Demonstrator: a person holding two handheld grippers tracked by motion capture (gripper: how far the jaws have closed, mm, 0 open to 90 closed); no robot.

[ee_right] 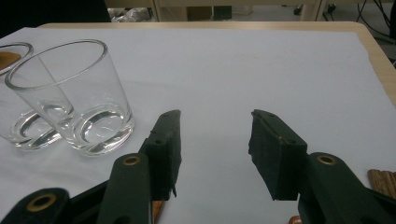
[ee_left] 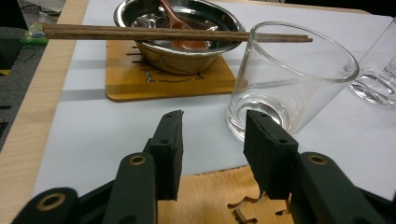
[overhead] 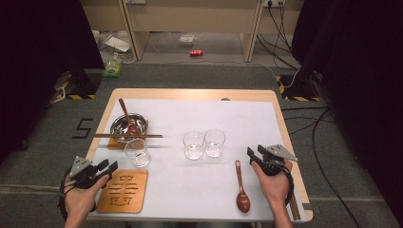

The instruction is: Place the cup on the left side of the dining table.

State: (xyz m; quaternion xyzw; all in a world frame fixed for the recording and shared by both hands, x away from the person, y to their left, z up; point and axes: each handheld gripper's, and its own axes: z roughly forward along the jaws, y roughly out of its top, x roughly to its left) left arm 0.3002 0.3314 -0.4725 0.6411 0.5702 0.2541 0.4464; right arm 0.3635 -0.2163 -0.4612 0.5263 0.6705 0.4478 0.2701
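Glass (ee_left: 289, 79) ahead of my left gripper (ee_left: 212, 140), whose jaws stand spread and empty, looks rigid, slippery and breakable, so I'd pinch its near rim wall.

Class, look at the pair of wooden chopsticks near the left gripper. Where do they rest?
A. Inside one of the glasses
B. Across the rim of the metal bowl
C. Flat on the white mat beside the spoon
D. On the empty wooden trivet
B: the chopsticks lie level across the rim of the metal bowl, which sits on a wooden trivet.
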